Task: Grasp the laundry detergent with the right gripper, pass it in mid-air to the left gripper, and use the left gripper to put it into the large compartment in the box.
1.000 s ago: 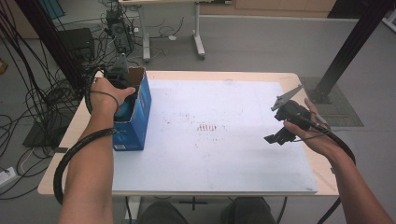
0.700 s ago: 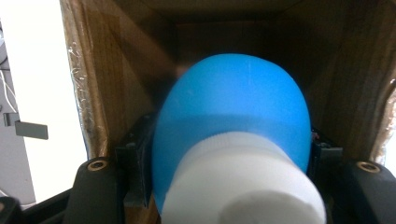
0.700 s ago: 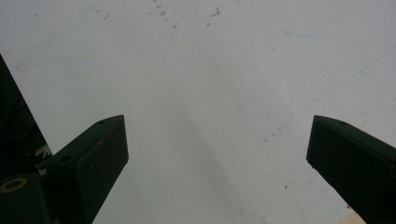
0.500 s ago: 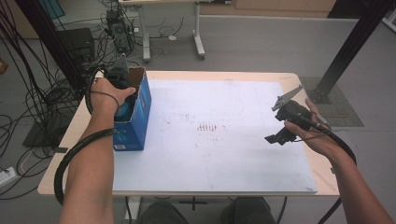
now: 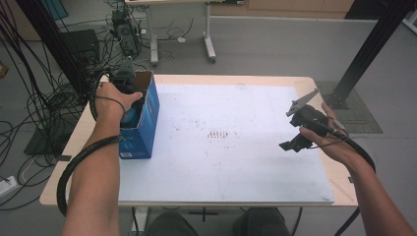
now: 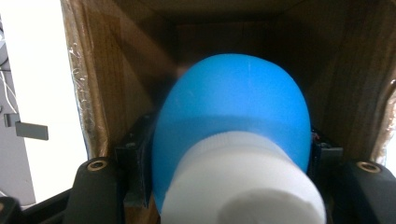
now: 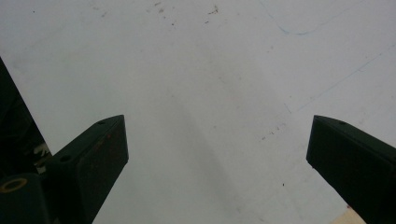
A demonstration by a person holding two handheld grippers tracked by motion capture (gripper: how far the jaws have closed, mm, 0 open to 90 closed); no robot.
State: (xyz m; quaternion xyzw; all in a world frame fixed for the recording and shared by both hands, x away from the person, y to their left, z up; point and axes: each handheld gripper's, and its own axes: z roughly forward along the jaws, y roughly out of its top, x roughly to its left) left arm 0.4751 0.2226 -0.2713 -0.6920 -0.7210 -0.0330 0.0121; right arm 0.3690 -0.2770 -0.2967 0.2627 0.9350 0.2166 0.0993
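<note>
A blue cardboard box (image 5: 146,129) stands open-topped at the table's left edge. My left gripper (image 5: 131,104) reaches down into its mouth, shut on a blue bottle (image 6: 233,102) with a white cap (image 6: 243,186). In the left gripper view the black jaws press on both sides of the bottle, and the brown inner walls of the box (image 6: 112,74) surround it. A bit of the bottle (image 5: 130,118) shows under the left hand in the high view. My right gripper (image 5: 293,129) hovers over the right side of the white sheet (image 5: 236,162), open (image 7: 217,126) with nothing between its jaws.
The white sheet covers most of the wooden table (image 5: 339,184). A black slanted post (image 5: 369,49) stands off the table's right corner. Cables and equipment (image 5: 59,64) crowd the floor at the left. Another table's legs (image 5: 209,34) stand behind.
</note>
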